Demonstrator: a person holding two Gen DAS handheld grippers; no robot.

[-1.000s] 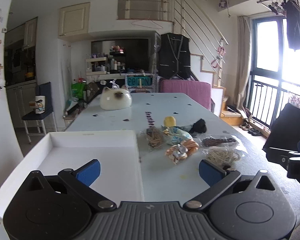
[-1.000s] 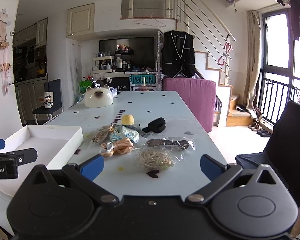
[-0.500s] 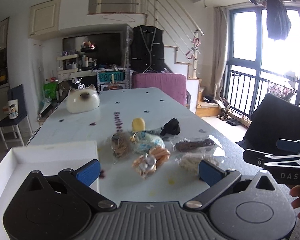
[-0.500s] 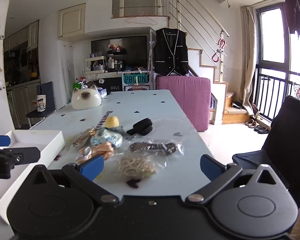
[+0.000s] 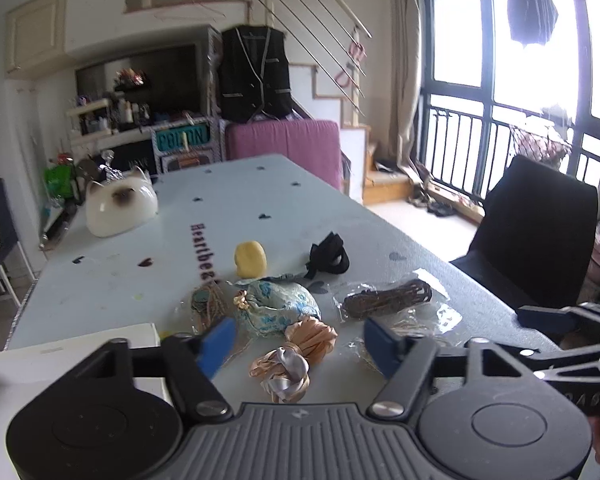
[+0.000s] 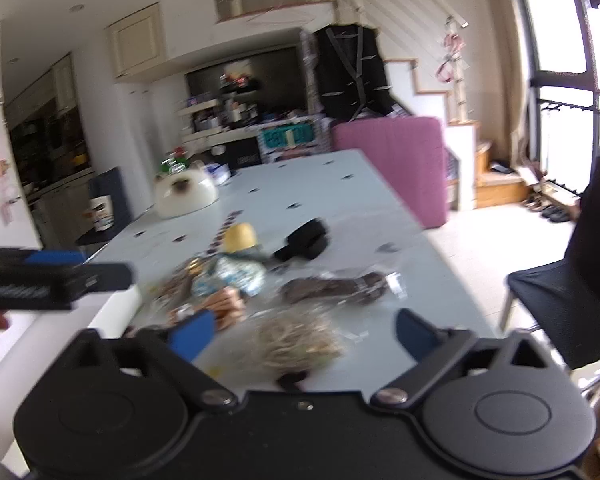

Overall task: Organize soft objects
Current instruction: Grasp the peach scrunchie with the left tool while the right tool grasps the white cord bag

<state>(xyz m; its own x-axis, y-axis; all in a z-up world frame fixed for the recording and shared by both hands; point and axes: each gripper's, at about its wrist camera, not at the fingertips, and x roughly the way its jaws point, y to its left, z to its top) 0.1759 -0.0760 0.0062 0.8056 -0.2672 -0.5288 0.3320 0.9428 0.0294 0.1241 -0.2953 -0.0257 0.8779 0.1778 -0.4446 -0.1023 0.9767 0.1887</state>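
A pile of soft things lies on the pale table: a peach and silver ribbon bundle [image 5: 294, 354], a blue floral pouch [image 5: 278, 310], a yellow sponge [image 5: 251, 258], a black fabric piece [image 5: 328, 256], a bagged brown cord [image 5: 388, 302] and a bagged pale string bundle [image 6: 300, 340]. My left gripper [image 5: 300, 342] is open and empty, hovering just before the ribbon bundle. My right gripper [image 6: 304, 330] is open and empty, just before the pale string bundle. A white tray [image 5: 72, 354] sits at the left.
A white cat-shaped dome [image 5: 120, 206] stands far left on the table. A black chair [image 5: 536, 232] is at the table's right side and a pink seat [image 5: 284, 148] at the far end. The table's right edge runs close to the bags.
Both grippers have swung right and moved forward toward the pile. The tray has slid to the left edge of the left wrist view. The right wrist view is now blurred from motion.
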